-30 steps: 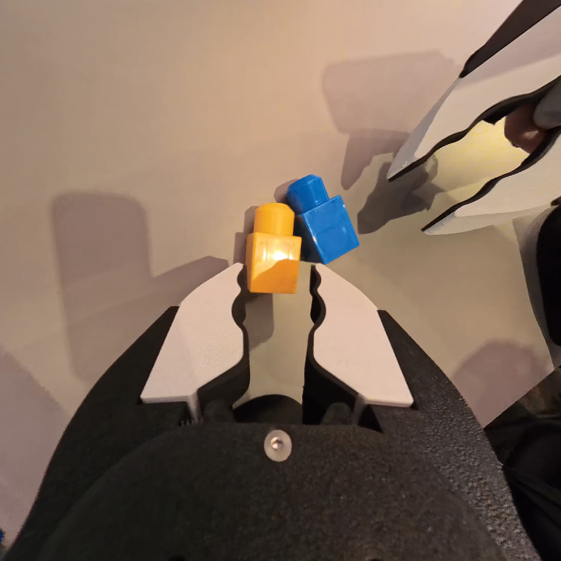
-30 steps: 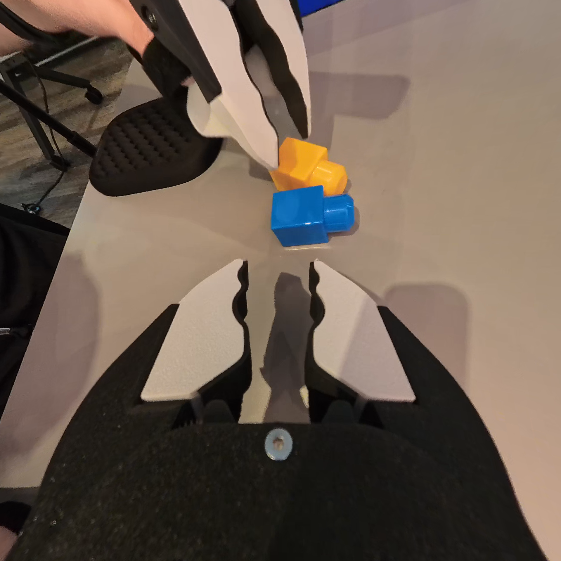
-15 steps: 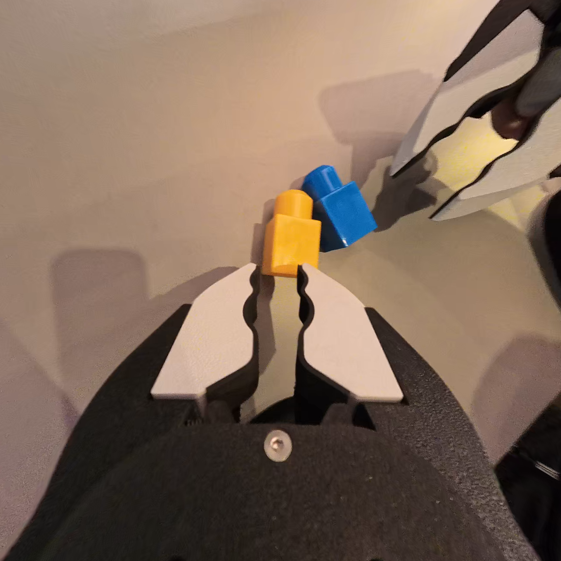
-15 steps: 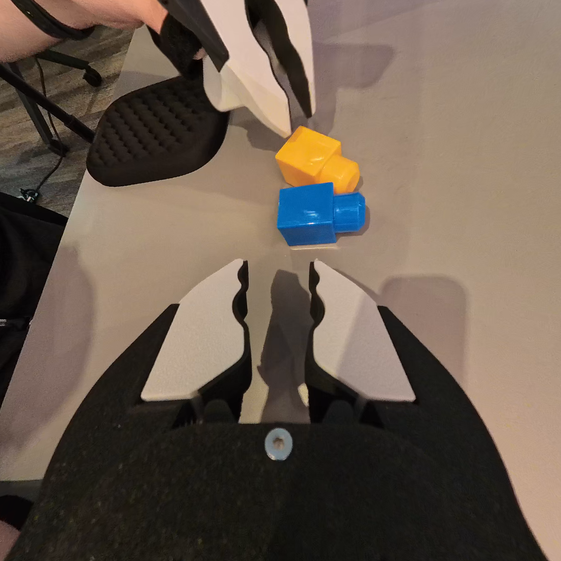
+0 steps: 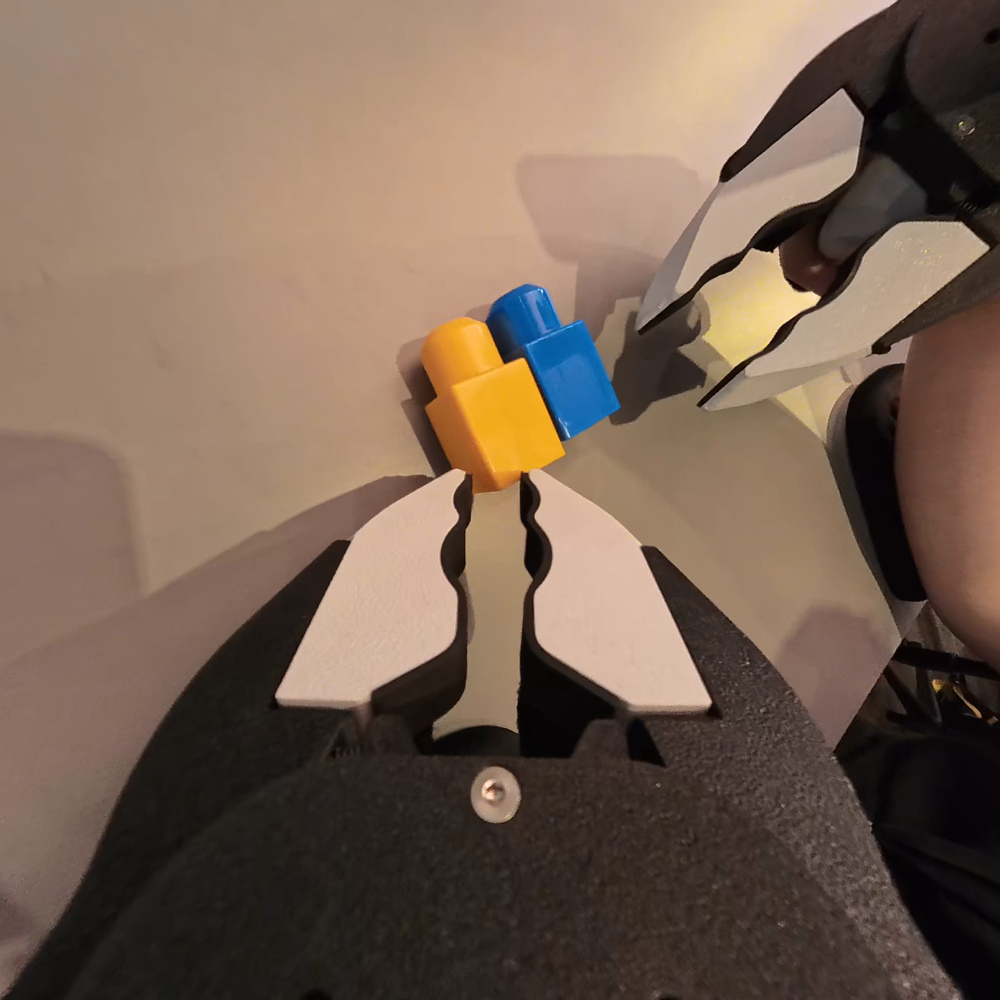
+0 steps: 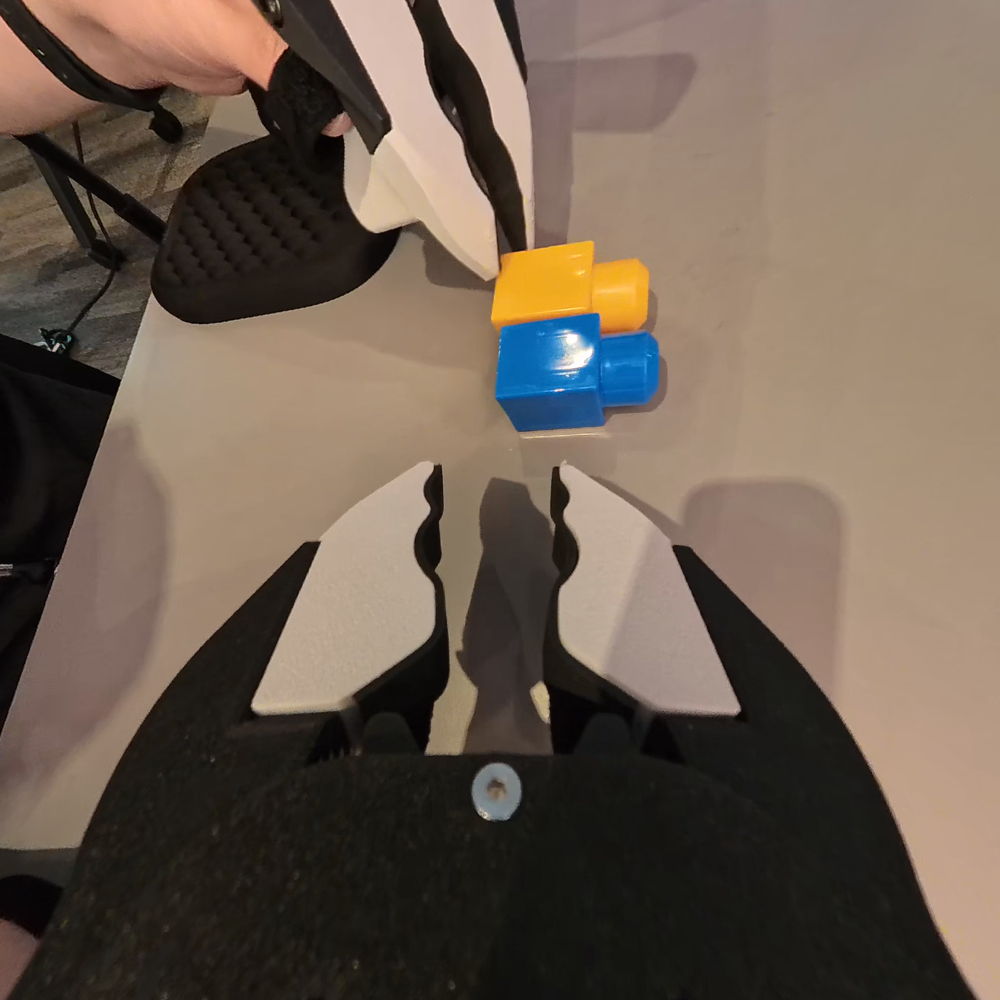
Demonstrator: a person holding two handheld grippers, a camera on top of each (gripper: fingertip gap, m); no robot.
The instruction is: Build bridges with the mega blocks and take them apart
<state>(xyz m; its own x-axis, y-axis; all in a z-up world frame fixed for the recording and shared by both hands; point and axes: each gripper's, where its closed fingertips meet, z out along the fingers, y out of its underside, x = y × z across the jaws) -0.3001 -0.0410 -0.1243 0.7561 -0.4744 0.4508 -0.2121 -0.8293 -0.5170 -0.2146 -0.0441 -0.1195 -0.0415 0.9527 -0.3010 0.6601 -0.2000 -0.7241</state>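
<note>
While your left gripper (image 5: pixel 493 479) is pressing its narrowly parted fingertips against the yellow plastic single-stud block (image 5: pixel 495 411), that block is lying on its side on the beige table (image 5: pixel 216 216), touching the blue plastic single-stud block (image 5: pixel 563 368). Seen from the right wrist, your right gripper (image 6: pixel 497 466) is hovering just short of the blue block, fingers apart and empty.

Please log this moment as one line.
left gripper: open, tips at yellow block | right gripper: open, empty | blue block: touching yellow

Orange block (image 6: pixel 544 289) and blue block (image 6: pixel 549 373) lie touching beyond the parted right gripper (image 6: pixel 497 473).
</note>
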